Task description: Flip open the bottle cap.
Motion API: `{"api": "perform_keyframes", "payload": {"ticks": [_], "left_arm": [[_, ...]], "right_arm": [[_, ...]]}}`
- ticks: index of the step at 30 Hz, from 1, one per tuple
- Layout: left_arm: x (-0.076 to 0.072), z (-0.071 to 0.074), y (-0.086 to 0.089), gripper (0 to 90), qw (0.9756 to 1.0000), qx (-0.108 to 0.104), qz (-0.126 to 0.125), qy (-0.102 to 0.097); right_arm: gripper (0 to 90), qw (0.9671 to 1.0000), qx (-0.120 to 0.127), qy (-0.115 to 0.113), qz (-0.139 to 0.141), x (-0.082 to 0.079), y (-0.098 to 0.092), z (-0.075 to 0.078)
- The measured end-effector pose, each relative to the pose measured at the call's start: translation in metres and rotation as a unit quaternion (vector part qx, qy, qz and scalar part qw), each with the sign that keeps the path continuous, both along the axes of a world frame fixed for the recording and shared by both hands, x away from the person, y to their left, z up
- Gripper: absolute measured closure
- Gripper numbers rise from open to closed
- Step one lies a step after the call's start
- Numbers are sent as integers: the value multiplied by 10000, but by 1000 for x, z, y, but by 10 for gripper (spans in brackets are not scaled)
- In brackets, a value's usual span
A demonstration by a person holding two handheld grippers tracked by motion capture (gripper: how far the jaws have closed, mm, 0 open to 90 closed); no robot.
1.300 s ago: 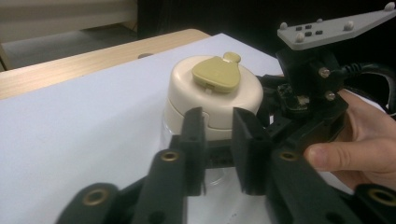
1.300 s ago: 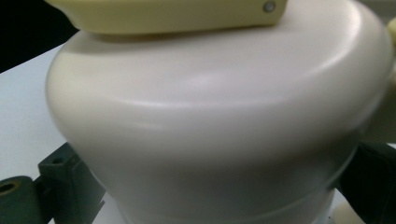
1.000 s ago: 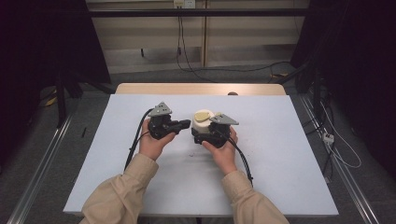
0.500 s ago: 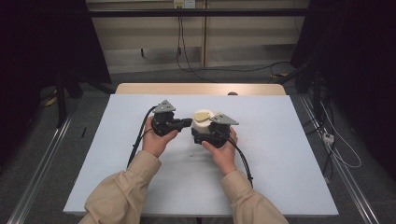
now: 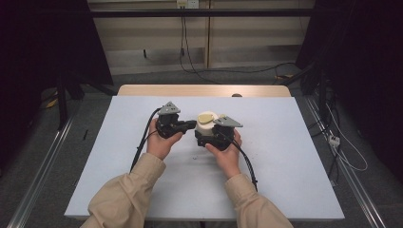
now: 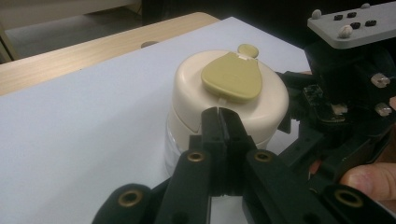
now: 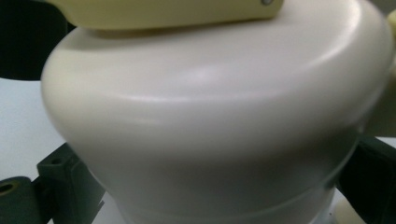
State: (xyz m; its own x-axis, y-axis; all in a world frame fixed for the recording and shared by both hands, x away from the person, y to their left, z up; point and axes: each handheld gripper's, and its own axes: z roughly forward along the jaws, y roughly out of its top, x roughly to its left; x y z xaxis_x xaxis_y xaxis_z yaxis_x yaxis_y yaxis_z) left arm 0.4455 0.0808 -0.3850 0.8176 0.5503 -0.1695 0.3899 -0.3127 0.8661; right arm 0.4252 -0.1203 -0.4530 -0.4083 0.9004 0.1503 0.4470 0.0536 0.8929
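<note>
High view shows the jar (image 5: 206,124) standing upright near the middle of the table (image 5: 285,171), a little toward the far side. My right gripper (image 5: 213,136) has its jaws around the jar body, one at each side, and in the right gripper view the jar sits between them, very near to the camera; I see the dark jaws at the left and right lower corners, tight against the body, so the jar is clamped there. My left gripper (image 5: 189,125) lies level and points from the left at the jar. In the left gripper view its jaws are pressed together with nothing between them, and their tips are just at the edge of the cream lid (image 6: 224,102), under the rim; I cannot tell if they touch it. On the lid lies a green flap (image 6: 232,77), flat, with a small round tab (image 6: 248,49) at its far end.

Around the jar the white table is free on all sides: wide room to the left of my left hand (image 5: 160,143), wide room to the right of my right hand (image 5: 227,154), and also toward the near edge. The far edge, where a wood strip (image 5: 204,90) shows, is nearer to the jar. Cables from both grippers trail back along my sleeves.
</note>
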Motion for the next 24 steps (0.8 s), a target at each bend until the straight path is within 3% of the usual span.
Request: {"api": "perform_keyframes", "payload": {"ticks": [24], "left_arm": [[3,9,-5,900,10000,-64,19,0]], "right_arm": [[33,10000,-33,-5,-7,0,0,0]]}}
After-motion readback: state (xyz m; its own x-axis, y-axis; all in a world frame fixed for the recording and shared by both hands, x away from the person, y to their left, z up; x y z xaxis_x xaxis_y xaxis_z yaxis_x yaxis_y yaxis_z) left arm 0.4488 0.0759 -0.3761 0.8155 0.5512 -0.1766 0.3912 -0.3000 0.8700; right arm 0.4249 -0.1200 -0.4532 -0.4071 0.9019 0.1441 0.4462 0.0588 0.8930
